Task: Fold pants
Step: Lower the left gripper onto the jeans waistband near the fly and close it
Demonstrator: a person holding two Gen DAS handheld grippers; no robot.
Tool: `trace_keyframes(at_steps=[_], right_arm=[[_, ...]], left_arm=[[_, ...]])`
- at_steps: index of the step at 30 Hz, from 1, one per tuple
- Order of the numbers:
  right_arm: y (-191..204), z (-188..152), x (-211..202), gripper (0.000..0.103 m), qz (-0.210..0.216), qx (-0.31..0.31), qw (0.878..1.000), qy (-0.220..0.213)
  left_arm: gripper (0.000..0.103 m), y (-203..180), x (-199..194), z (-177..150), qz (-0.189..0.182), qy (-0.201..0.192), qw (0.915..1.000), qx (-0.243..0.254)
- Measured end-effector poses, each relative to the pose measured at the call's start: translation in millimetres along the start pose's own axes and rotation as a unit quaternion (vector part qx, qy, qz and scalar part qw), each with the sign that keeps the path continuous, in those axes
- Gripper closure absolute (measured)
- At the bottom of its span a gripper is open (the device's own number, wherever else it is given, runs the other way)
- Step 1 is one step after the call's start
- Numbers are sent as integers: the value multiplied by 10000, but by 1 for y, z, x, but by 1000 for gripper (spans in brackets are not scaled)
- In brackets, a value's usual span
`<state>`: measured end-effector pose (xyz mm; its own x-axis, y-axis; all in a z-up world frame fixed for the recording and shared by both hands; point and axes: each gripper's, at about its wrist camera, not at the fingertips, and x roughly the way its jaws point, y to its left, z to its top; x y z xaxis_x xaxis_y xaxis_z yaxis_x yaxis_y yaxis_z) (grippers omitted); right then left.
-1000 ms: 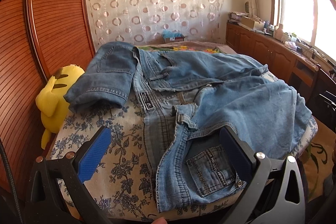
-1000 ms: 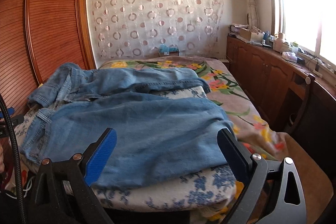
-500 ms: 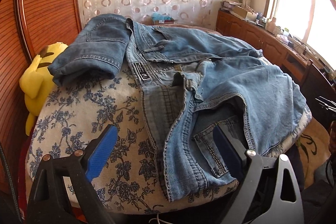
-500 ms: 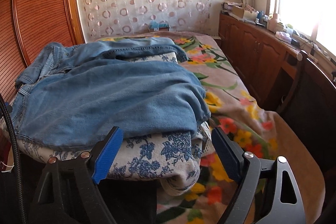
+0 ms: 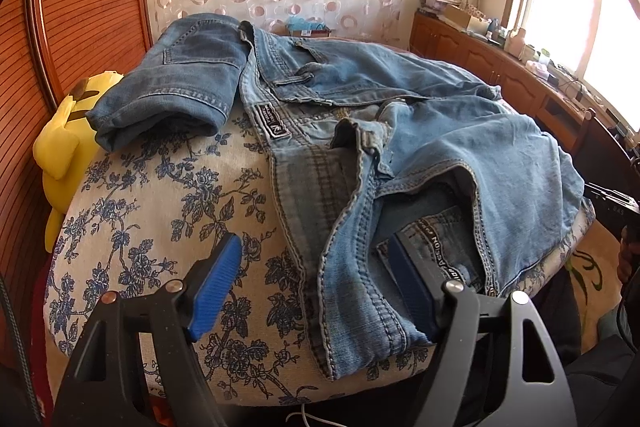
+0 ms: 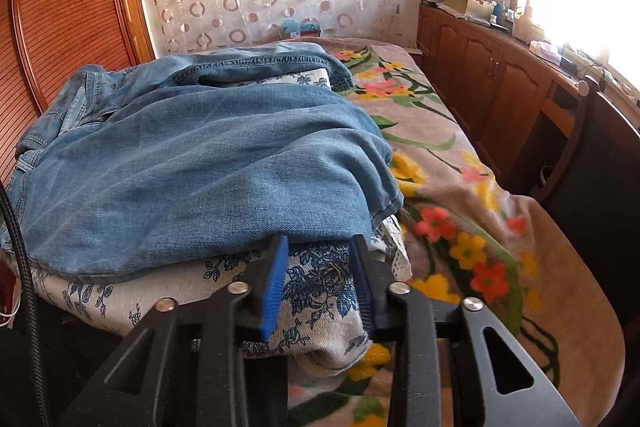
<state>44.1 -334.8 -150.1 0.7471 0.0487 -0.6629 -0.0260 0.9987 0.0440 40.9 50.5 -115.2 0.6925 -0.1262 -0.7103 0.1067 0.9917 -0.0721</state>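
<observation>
Light blue jeans [image 5: 460, 147] lie crumpled across a cushion with a blue-flower cover [image 5: 160, 207]. My left gripper [image 5: 312, 241] is low at the near waist end. Its jaws are closing but stand wide, with the waistband [image 5: 352, 267] between them. The left pad [image 5: 216, 283] rests on the flowered cover, clear of the denim, and the right finger [image 5: 412, 291] is tucked by the back pocket. At the leg end of the jeans [image 6: 200, 167] my right gripper [image 6: 319, 239] is closing to a narrow gap. The flowered cover [image 6: 320, 279] fills that gap and the denim edge meets the tips. Whether the pads press is unclear.
A darker folded pair of jeans [image 5: 180, 79] lies at the cushion's far left, beside a yellow plush toy [image 5: 60, 147]. The cushion sits on a bed with a flowered blanket [image 6: 460, 219]. Wooden cabinets [image 6: 500, 67] and a chair [image 6: 580, 147] stand to the right.
My left gripper sank toward the waistband and its jaws narrowed a little. My right gripper shifted right to the end of the leg and its jaws drew from wide to narrow.
</observation>
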Motion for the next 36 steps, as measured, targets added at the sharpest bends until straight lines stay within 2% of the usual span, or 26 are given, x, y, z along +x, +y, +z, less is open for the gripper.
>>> trace_keyframes(at_steps=[2,3,6,10,14,17,21,31,36], right_arm=[[0,0,-2,84,-22,-109,9999,-17],[0,0,-2,92,-10,-135,9999,-27],[-7,1,-5,101,12,-110,9998,-141],[-9,2,-21,103,16,-183,9991,-379],[-12,-3,-17,103,8,-183,9996,-236],[-13,-7,-11,102,13,-101,9999,-101],[-16,-5,-7,83,-21,-53,10000,-78],[-13,7,9,68,38,-215,9997,-53],[-11,12,18,68,117,-243,9996,-92]], left_arm=[[26,2,0,0,-8,14,10000,-6],[26,2,1,-1,-11,18,10000,-3],[26,2,2,-1,-29,35,10000,0],[26,2,2,-1,-53,46,10000,15],[26,0,2,-2,-95,53,9999,32],[26,0,3,-2,-134,64,9999,53],[27,-2,3,-3,-149,87,9998,96],[27,0,6,-3,-145,149,9998,81],[27,-1,8,-6,-194,193,9996,118]])
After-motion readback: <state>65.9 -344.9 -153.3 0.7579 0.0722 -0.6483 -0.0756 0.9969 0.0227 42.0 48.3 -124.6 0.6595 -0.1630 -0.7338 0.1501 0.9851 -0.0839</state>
